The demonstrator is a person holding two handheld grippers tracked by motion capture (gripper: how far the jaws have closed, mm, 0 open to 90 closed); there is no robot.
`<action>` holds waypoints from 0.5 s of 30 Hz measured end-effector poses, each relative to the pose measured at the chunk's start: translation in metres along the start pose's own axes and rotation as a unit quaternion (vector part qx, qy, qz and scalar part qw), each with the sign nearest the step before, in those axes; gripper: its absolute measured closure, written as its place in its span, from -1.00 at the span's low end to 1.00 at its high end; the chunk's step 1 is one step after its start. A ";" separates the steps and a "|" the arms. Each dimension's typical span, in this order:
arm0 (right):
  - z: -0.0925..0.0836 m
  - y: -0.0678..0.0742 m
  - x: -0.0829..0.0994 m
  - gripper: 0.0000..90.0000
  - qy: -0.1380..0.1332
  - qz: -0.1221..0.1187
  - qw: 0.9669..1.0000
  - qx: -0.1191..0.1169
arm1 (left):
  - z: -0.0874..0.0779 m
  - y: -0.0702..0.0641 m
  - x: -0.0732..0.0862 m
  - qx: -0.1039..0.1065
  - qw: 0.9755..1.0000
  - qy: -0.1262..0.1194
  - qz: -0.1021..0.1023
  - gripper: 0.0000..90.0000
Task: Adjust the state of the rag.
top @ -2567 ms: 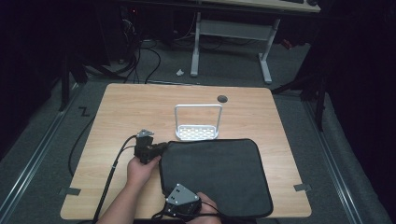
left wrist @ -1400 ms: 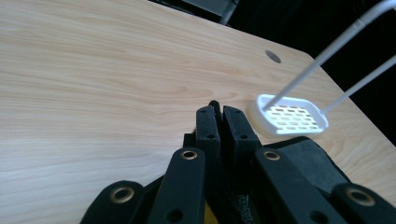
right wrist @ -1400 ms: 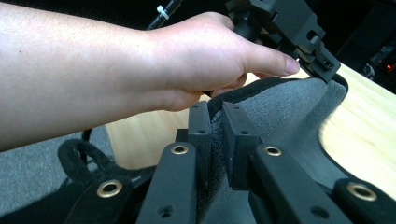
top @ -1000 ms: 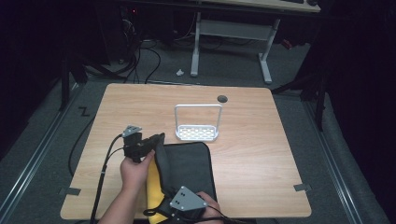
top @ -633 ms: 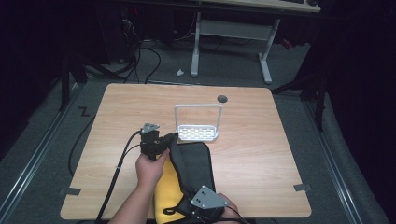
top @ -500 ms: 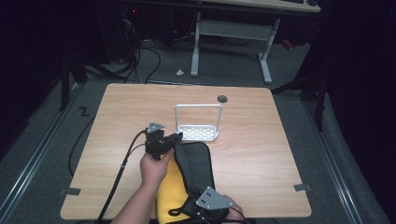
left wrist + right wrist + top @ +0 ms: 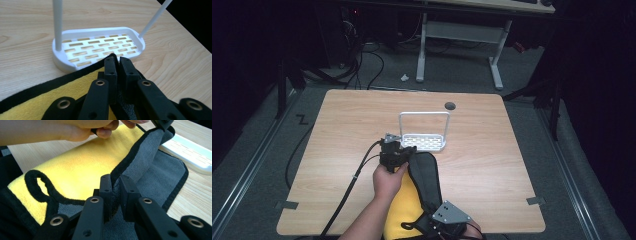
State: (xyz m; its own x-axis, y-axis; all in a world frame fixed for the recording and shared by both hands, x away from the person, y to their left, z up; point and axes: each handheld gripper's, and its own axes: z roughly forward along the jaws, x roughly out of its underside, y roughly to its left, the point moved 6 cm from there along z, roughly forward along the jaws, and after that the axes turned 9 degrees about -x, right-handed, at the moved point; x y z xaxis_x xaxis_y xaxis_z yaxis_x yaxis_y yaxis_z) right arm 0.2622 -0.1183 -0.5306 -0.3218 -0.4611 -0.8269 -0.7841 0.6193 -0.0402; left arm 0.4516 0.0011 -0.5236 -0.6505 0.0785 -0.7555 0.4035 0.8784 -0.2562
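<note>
A towel (image 7: 426,175), grey on one face and yellow on the other with a black hem, lies half folded at the table's near edge. My left gripper (image 7: 401,151) is shut on its far hem, just in front of the white rack (image 7: 424,142). In the left gripper view the jaws (image 7: 118,60) pinch the black hem over the yellow face (image 7: 62,92), close to the rack's rim (image 7: 100,31). My right gripper (image 7: 432,225) is shut on the near hem. In the right gripper view its jaws (image 7: 115,180) clamp a raised grey fold (image 7: 155,165) beside the yellow face (image 7: 82,167).
The wooden table (image 7: 512,150) has a round cable hole (image 7: 450,106) behind the rack. A hand (image 7: 62,130) holds the left gripper (image 7: 163,123) at the top of the right gripper view, with the rack (image 7: 190,147) to its right. Cables trail off the table's left front.
The towel lay flat and all grey before. Both grippers have carried its left edge up and to the right, so the yellow underside now shows. The left gripper has neared the rack.
</note>
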 end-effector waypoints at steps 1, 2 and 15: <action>0.000 0.000 0.001 0.81 0.002 -0.001 1.000 0.000 | 0.001 -0.002 0.000 0.002 1.000 0.000 0.000 0.88; 0.000 0.001 0.001 0.81 0.004 0.001 1.000 0.001 | 0.002 -0.003 0.000 0.003 1.000 0.000 0.001 0.88; -0.014 -0.010 0.009 0.36 -0.007 0.019 0.999 0.035 | 0.011 -0.030 -0.001 0.051 0.999 -0.002 0.013 0.30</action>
State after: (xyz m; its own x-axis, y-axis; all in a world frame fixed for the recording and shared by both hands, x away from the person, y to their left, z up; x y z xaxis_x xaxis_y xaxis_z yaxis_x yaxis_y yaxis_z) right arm 0.2596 -0.1369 -0.5300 -0.3438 -0.4280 -0.8358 -0.7317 0.6800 -0.0472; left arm 0.4470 -0.0300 -0.5220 -0.6362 0.0995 -0.7651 0.4841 0.8237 -0.2954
